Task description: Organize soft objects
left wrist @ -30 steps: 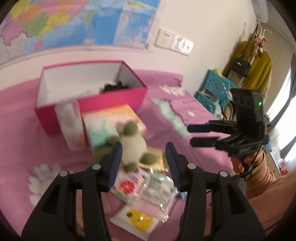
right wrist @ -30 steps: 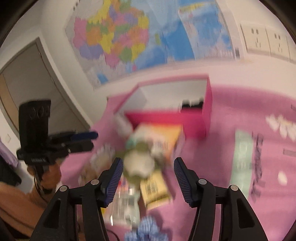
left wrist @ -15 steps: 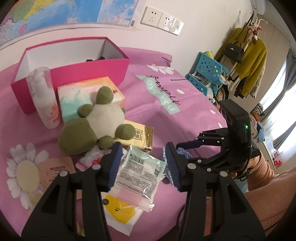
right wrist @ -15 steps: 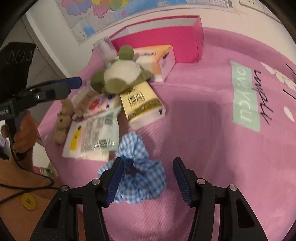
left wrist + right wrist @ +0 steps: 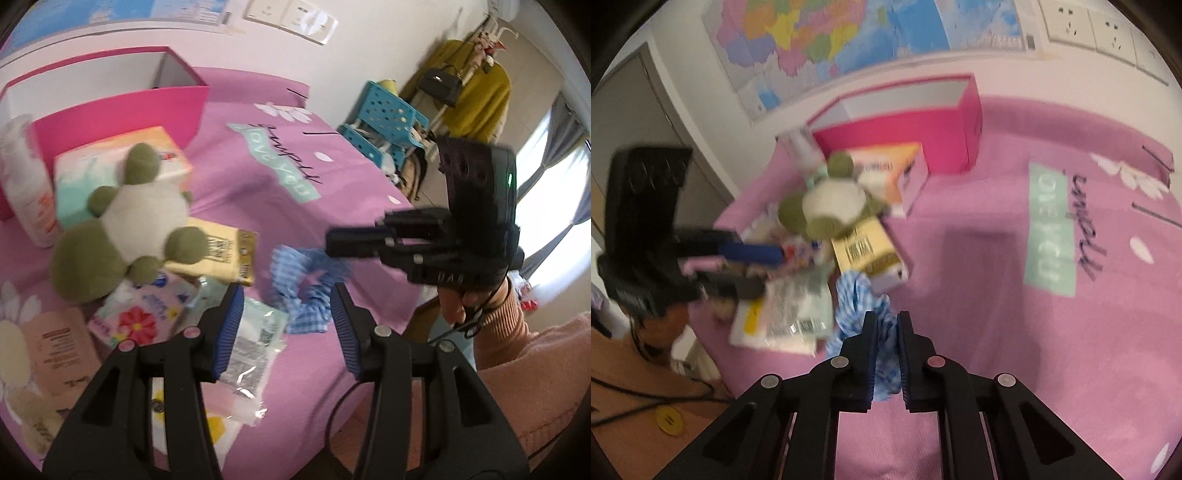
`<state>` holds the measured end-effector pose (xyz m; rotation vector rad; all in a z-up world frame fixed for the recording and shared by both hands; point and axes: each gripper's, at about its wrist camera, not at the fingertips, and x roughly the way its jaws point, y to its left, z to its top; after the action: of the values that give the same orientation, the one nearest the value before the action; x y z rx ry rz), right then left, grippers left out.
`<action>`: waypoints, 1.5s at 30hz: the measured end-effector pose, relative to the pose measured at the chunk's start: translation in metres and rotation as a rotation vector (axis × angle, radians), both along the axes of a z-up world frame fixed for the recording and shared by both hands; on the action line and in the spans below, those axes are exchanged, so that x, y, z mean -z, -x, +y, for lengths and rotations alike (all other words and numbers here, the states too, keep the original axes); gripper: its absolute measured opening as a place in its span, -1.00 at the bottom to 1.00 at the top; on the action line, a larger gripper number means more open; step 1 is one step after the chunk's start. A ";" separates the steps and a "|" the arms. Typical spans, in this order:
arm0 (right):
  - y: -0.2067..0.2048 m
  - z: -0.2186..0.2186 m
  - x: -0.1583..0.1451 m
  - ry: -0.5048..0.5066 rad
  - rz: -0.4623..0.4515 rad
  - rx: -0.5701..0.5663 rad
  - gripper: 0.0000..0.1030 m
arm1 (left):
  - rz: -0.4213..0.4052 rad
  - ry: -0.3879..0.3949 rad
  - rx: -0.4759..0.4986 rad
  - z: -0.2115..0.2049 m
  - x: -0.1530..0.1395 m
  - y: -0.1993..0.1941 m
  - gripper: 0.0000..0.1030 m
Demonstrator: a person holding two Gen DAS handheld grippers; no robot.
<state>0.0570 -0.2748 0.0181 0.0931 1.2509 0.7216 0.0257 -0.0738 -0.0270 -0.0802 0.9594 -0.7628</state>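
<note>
A blue checked scrunchie (image 5: 301,280) lies near the front edge of the pink bed. My right gripper (image 5: 886,325) is shut on the scrunchie (image 5: 860,295), which hangs from between its pads; it also shows in the left wrist view (image 5: 332,247). My left gripper (image 5: 286,314) is open and empty, just in front of the scrunchie. A green and white plush toy (image 5: 129,225) lies on the packets to the left, also in the right wrist view (image 5: 831,206). An open pink box (image 5: 122,107) stands by the wall.
A tissue box (image 5: 110,166), a yellow packet (image 5: 221,251), a flowered packet (image 5: 144,314), clear wrapped packs (image 5: 251,347) and a white bottle (image 5: 26,184) crowd the left of the bed. Blue crates (image 5: 388,122) and a clothes rack stand beyond the bed's right edge.
My right gripper has closed on the blue checked scrunchie and begun to lift it. My left gripper has swung right and stays open.
</note>
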 end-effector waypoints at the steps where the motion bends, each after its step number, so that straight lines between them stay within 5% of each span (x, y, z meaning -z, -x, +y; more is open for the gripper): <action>1: -0.001 0.001 -0.003 -0.009 -0.009 0.003 -0.82 | -0.001 0.001 0.008 -0.003 0.000 0.000 -0.02; 7: -0.018 0.010 -0.019 -0.012 -0.070 0.001 -0.81 | 0.017 -0.013 0.024 -0.014 0.007 -0.007 -0.02; 11: -0.017 0.005 0.003 0.053 -0.006 0.001 -0.09 | 0.020 -0.046 0.037 -0.020 0.013 -0.006 -0.02; 16: -0.010 0.004 0.037 0.112 0.076 -0.020 -0.08 | 0.043 -0.067 0.046 -0.023 0.021 -0.009 -0.02; 17: -0.009 0.004 0.042 0.112 0.090 -0.017 -0.11 | 0.046 -0.070 0.046 -0.024 0.023 -0.009 -0.02; 20: -0.007 0.006 0.042 0.113 0.072 -0.033 -0.85 | 0.057 -0.077 0.047 -0.026 0.026 -0.010 -0.02; 32: -0.029 0.000 -0.021 -0.054 -0.063 0.020 -0.86 | -0.005 -0.061 0.034 -0.031 0.002 -0.028 -0.02; 45: -0.116 0.038 -0.063 -0.180 -0.216 0.033 -0.86 | -0.184 -0.111 -0.151 -0.003 -0.069 -0.090 -0.14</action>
<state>0.1733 -0.2369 0.0814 0.1781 0.9749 0.7934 0.1160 -0.0772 0.0419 0.0141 0.8087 -0.5659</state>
